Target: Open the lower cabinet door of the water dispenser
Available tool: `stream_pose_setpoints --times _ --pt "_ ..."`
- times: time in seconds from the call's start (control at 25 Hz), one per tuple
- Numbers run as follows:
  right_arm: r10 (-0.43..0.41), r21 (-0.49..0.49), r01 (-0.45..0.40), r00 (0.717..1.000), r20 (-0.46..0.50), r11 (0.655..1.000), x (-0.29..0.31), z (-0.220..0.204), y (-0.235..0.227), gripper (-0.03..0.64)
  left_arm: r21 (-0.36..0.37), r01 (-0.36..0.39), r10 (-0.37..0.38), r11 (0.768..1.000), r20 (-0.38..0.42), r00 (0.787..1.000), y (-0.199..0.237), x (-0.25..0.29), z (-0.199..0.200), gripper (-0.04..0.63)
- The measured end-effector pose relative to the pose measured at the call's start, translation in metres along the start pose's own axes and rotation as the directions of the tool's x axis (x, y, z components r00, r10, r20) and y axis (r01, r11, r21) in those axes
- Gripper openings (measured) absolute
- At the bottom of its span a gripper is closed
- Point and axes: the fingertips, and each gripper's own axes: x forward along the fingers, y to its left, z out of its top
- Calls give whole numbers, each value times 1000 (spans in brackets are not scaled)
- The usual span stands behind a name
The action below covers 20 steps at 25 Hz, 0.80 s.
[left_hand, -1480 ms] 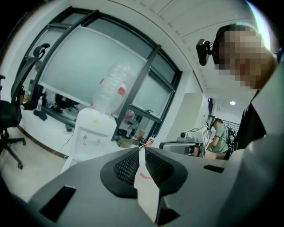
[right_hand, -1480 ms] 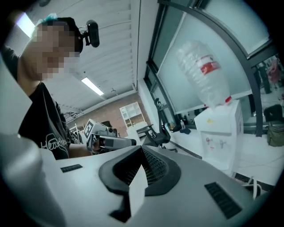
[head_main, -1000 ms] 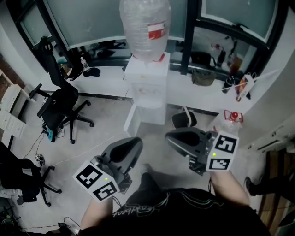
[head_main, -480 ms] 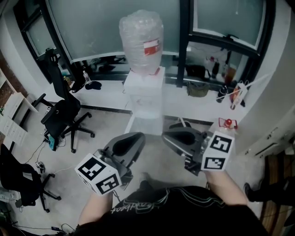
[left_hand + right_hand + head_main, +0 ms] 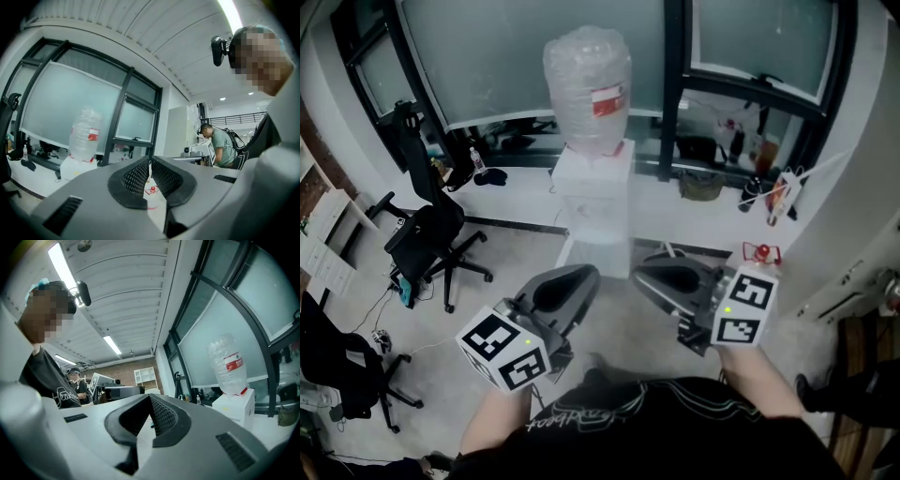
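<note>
The white water dispenser point(image 5: 592, 192) stands against the window ledge with a big clear bottle point(image 5: 587, 89) on top. Its lower front point(image 5: 598, 249) shows just above my gripper tips; I cannot tell how the door stands. Both grippers are held level in front of me, pointing at the dispenser and well short of it. My left gripper point(image 5: 586, 274) is shut on nothing, tips touching point(image 5: 150, 161). My right gripper point(image 5: 642, 270) also has its tips together point(image 5: 150, 397) and is empty. The dispenser appears at the left point(image 5: 77, 164) in the left gripper view and at the right point(image 5: 236, 406) in the right gripper view.
A black office chair point(image 5: 427, 225) stands to the left of the dispenser, another point(image 5: 337, 366) at the lower left. A red-capped bottle point(image 5: 759, 253) stands on the floor at the right. Bags and bottles point(image 5: 703, 183) line the ledge. A person point(image 5: 220, 145) works in the background.
Both grippers have risen and edged toward the dispenser, staying side by side with jaws together. The head view has tilted up, showing more of the window.
</note>
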Motion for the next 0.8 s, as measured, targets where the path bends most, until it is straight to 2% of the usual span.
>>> stream_pose_setpoints --times 0.8 --pt "-20 -28 19 999 -29 999 12 -7 4 12 -21 22 -22 1000 -2 1000 9 -7 -7 15"
